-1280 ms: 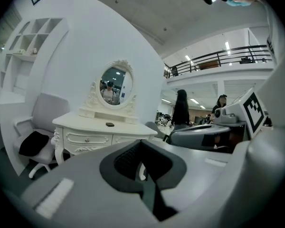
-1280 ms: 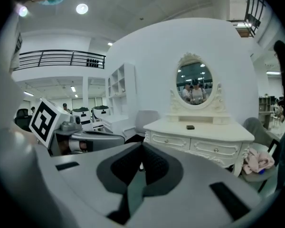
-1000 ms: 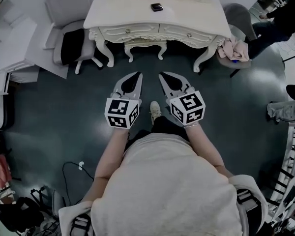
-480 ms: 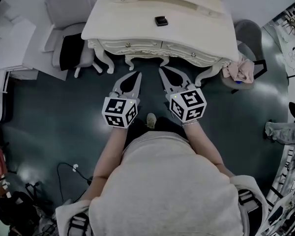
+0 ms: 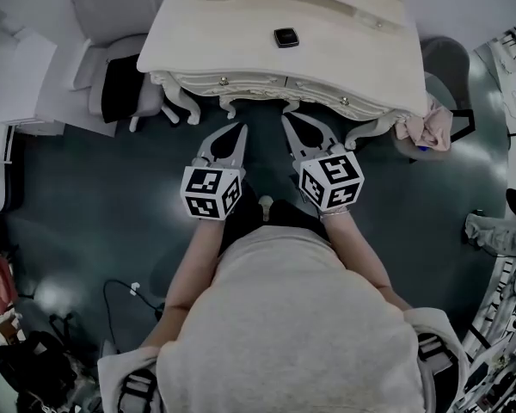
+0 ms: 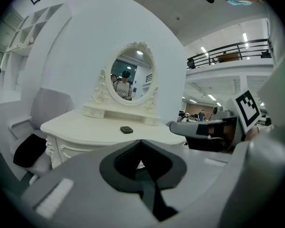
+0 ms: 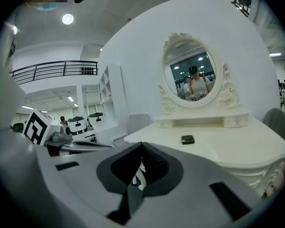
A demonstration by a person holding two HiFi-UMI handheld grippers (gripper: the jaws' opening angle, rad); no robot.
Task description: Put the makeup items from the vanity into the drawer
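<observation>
Head view looks steeply down on the vanity (image 5: 241,41) from before its front edge. Both gripper views face it almost level, close by, sharing its top and mirror (image 6: 131,78).

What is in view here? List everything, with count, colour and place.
vanity: one, cream, ahead of the person
case: one, small, black, alone on the vanity top
drawers: two, cream, in the vanity's front, both shut
mirror: one, oval, cream frame, at the vanity's back
left chair: one, grey, left of the vanity, with a dark item on its seat
right chair: one, grey, right of the vanity, with a pink cloth on it
cable: one, black, on the dark floor at lower left
left gripper: one, grey, shut, empty
right gripper: one, grey, shut, empty
shoe: one, pale, between the grippers
</observation>
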